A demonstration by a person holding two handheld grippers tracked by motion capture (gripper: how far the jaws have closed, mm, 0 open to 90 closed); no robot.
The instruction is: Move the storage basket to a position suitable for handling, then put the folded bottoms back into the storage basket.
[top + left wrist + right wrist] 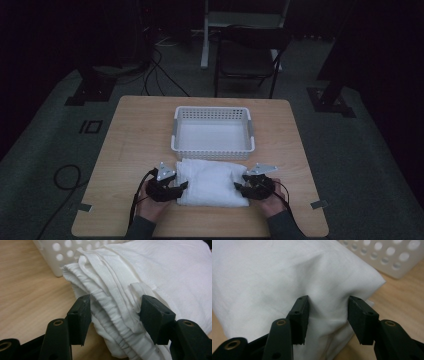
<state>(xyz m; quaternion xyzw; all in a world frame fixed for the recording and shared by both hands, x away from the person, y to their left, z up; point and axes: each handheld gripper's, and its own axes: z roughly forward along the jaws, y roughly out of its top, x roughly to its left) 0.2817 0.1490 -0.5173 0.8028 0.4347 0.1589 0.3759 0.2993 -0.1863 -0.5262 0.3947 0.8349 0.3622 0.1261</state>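
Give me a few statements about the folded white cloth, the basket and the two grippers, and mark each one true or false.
1. The folded white cloth lies on the wooden table, on the person's side of the white basket. True.
2. The cloth is already inside the basket. False: the basket holds nothing; the cloth lies on the table beside it.
3. The left gripper has the cloth's layered, folded edge between its jaws. True.
4. The right gripper grips the basket's rim. False: its jaws pinch a fold of the cloth at the cloth's right end.
5. The two grippers are at opposite ends of the cloth. True.
6. The basket's walls are solid. False: they are pierced with rows of round holes.
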